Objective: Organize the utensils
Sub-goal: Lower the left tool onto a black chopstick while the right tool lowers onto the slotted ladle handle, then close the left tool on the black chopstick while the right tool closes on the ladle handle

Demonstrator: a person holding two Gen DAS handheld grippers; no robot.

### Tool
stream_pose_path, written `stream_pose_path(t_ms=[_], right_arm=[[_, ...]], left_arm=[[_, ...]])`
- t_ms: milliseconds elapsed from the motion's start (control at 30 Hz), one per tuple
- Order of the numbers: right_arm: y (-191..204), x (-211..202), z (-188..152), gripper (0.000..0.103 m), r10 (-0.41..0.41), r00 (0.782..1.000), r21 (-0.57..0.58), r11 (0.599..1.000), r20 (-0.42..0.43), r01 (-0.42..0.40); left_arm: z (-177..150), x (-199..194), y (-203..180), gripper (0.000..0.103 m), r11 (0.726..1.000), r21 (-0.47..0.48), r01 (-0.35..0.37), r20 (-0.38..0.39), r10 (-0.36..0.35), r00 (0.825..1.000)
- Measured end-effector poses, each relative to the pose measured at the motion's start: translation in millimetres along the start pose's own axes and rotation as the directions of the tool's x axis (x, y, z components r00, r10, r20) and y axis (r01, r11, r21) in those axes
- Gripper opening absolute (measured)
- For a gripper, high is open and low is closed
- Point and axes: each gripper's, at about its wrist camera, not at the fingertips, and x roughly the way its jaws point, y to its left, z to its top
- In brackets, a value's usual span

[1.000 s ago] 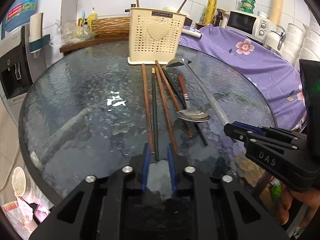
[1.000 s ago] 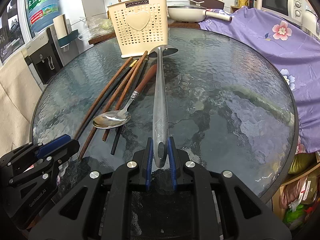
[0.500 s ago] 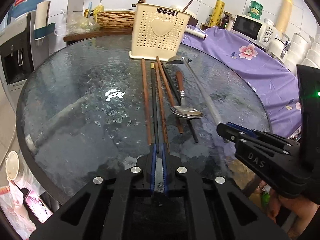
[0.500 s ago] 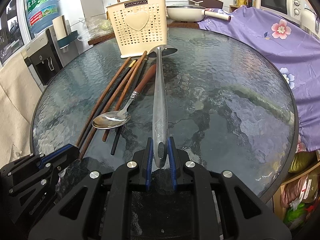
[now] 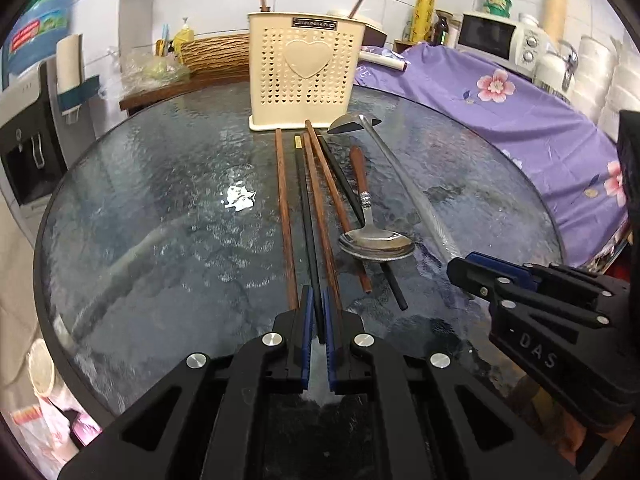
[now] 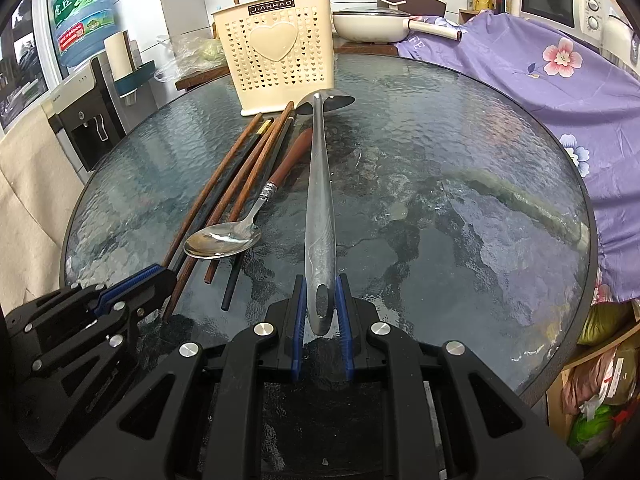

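Several chopsticks lie side by side on the round glass table point(image 5: 160, 208), pointing at a cream utensil basket point(image 5: 306, 76) with a heart on its front. My left gripper point(image 5: 318, 304) is shut on the near end of a black chopstick point(image 5: 306, 208). Brown chopsticks point(image 5: 285, 216) flank it. A spoon point(image 5: 376, 242) with a brown handle rests across them. My right gripper point(image 6: 322, 300) is shut on the handle end of a long steel ladle point(image 6: 320, 184), whose bowl lies near the basket point(image 6: 276, 56).
A purple flowered cloth point(image 5: 520, 120) covers the surface to the right of the table. A water dispenser point(image 5: 24, 140) stands at the left. A microwave point(image 5: 496, 42) and a white pan point(image 6: 376, 26) sit behind. Bags lie on the floor at the lower right point(image 6: 600, 380).
My left gripper's jaws have shut on the black chopstick's near end, which earlier lay loose between them. The right gripper and ladle have not moved.
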Motion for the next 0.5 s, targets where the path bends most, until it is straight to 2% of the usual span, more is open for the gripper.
stream_pose_path(t_ms=[300, 400, 433, 467, 500], right_arm=[[0, -2, -3, 0.015, -0.001, 1.0, -0.004, 1.0, 0.009, 0.001], [-2, -4, -6, 0.015, 0.002, 1.0, 0.002, 1.0, 0.016, -0.002], [-2, -6, -7, 0.014, -0.002, 1.0, -0.006, 1.0, 0.024, 0.002], [-2, -8, -7, 0.002, -0.007, 1.0, -0.016, 1.0, 0.031, 0.007], [-2, -11, -9, 0.002, -0.018, 0.999, -0.034, 0.999, 0.047, 0.02]], left_arm=[[-4, -4, 0, 0.005, 0.999, -0.025, 0.024, -0.005, -0.024, 1.0], [-3, -5, 6, 0.004, 0.997, -0.065, 0.046, -0.01, -0.047, 0.999], [-4, -6, 9, 0.004, 0.995, -0.08, 0.053, -0.01, -0.054, 0.999], [-4, -8, 11, 0.004, 0.995, -0.084, 0.052, -0.005, -0.053, 0.999], [-4, -11, 12, 0.004, 0.995, -0.084, 0.049, 0.005, -0.049, 0.999]])
